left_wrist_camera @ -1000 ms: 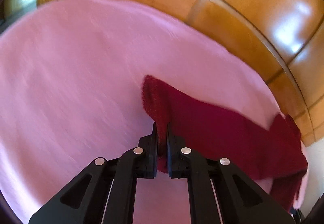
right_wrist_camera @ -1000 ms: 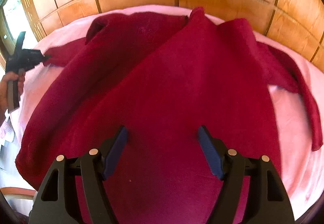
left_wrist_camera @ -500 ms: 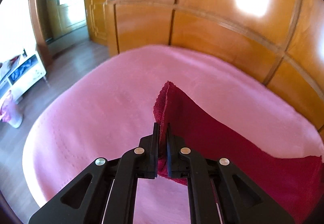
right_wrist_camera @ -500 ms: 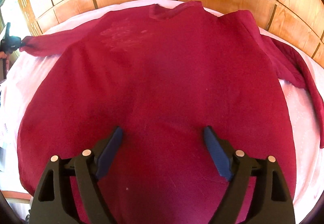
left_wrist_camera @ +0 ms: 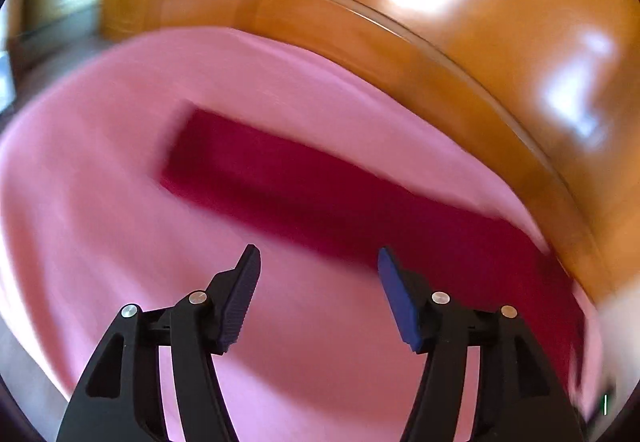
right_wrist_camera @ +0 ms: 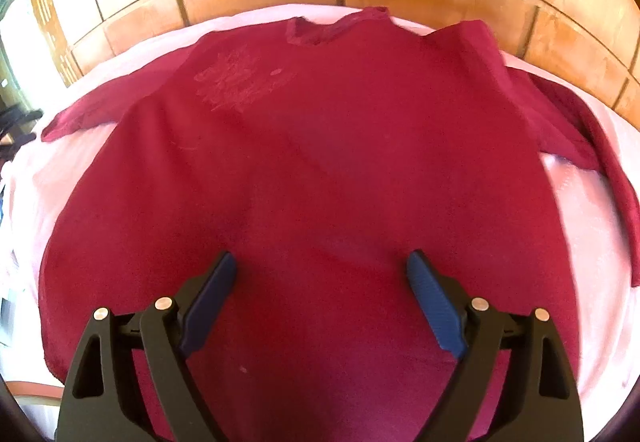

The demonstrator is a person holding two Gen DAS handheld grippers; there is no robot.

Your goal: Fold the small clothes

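A dark red long-sleeved knit sweater (right_wrist_camera: 320, 170) is spread on the pink bedsheet (left_wrist_camera: 120, 242); left gripper (left_wrist_camera: 318, 262) and right gripper (right_wrist_camera: 322, 266) are held spread above it, nothing gripped.

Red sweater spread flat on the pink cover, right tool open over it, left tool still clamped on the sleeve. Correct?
Not quite: the left tool is open, its jaws apart above the sleeve, per the left wrist view. The rest holds: red sweater flat on the pink cover, right tool open over it.

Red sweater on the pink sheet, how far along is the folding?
Done: the red sweater lies spread flat, left sleeve stretched out straight. In hand: nothing; the left claw and right claw are both open. Left: straightening the bunched right sleeve and every fold.
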